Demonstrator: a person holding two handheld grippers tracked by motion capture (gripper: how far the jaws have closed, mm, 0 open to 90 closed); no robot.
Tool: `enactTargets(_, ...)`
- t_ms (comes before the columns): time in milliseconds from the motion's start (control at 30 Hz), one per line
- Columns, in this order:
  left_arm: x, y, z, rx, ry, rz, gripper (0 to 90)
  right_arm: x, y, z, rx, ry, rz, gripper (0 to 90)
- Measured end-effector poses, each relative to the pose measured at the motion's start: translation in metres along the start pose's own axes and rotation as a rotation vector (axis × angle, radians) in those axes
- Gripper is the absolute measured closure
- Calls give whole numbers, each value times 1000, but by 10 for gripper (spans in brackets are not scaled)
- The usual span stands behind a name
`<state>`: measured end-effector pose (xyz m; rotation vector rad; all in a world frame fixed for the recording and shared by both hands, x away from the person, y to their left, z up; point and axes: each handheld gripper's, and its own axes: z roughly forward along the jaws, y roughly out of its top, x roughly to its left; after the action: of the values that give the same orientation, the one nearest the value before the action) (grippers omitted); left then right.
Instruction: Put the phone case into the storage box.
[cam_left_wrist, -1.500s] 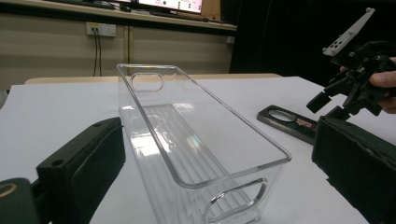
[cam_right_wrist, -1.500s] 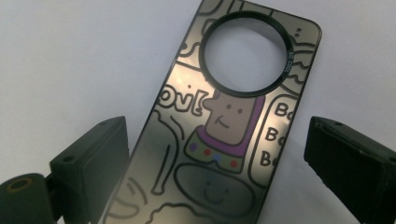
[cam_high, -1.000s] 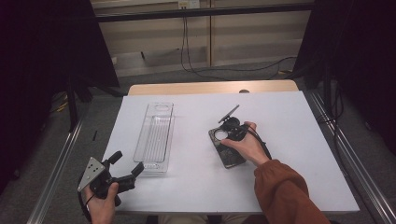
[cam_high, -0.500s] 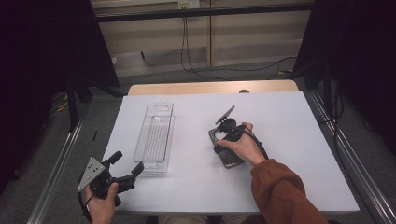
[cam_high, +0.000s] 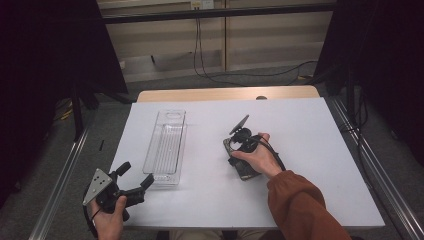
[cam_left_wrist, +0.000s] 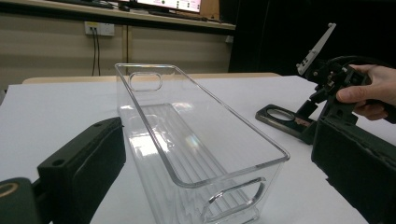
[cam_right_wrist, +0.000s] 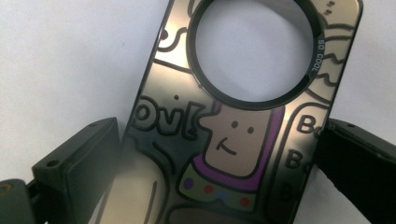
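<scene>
The right gripper (cam_right_wrist: 212, 172) is down over a flat phone case (cam_right_wrist: 233, 121). Its two black jaws stand wide, one on each long side of the case, with little gaps left, so they are not squeezing it yet. The case lies flat on the white table (cam_high: 310, 130), near the middle, a bit to the right. It has a big round hole at one end and a cartoon face drawn on it. It looks thin, light and stiff, and its shiny top may be slippery. I think the best place to hold it is by its two long edges, about halfway down, away from the hole. It lies very low, so the jaws must go right down to the table to catch it.

The left gripper (cam_high: 134, 181) rests at the near left corner of the table, and its jaws are wide apart with nothing between them. Just past it is a long clear bin (cam_left_wrist: 196, 140), which has nothing in it. It looks hard and smooth, with a handle hole at each end.

The table top is white, flat and plain. Behind it are a pale wall, hanging cables and dark curtains at both sides.
</scene>
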<state>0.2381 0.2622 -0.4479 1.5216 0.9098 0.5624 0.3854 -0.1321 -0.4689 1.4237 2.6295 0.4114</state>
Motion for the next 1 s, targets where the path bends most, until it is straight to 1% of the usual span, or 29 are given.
enactTargets(167,0,0,0,2,-3,1,32,0,3,0,25,-3,-4,13)
enactTargets(200,0,0,-1,6,-2,13,32,0,4,0,33,-2,-1,13)
enactTargets(233,0,0,0,7,-2,14,32,0,4,0,32,-2,-3,15)
enactTargets(333,0,0,0,7,-4,3,32,0,4,0,33,-4,-3,21)
enactTargets(400,0,0,0,7,1,8,32,0,4,0,35,-4,-3,31)
enactTargets(433,0,0,0,4,-3,4,32,0,4,0,34,1,-1,39)
enactTargets(533,0,0,0,6,1,4,32,-2,4,-2,33,-1,-8,79)
enactTargets(567,0,0,0,5,1,4,32,-3,4,-2,32,2,-3,87)
enactTargets(633,0,0,0,4,-2,3,32,-3,5,-3,45,3,-6,94)
enactTargets(700,0,0,0,5,-2,3,32,-4,5,-3,44,1,-19,96)
enactTargets(867,0,0,1,3,0,1,32,-4,5,-3,40,4,-22,85)
enactTargets(900,0,0,0,6,-5,6,32,-4,5,-3,43,7,-26,84)
enactTargets(933,-1,0,1,6,-5,5,32,-5,5,-3,38,9,-23,81)
enactTargets(967,0,0,1,12,3,13,32,-4,5,-2,40,6,-18,78)
enactTargets(1000,-1,0,1,11,1,12,32,-4,6,-2,41,4,-17,75)
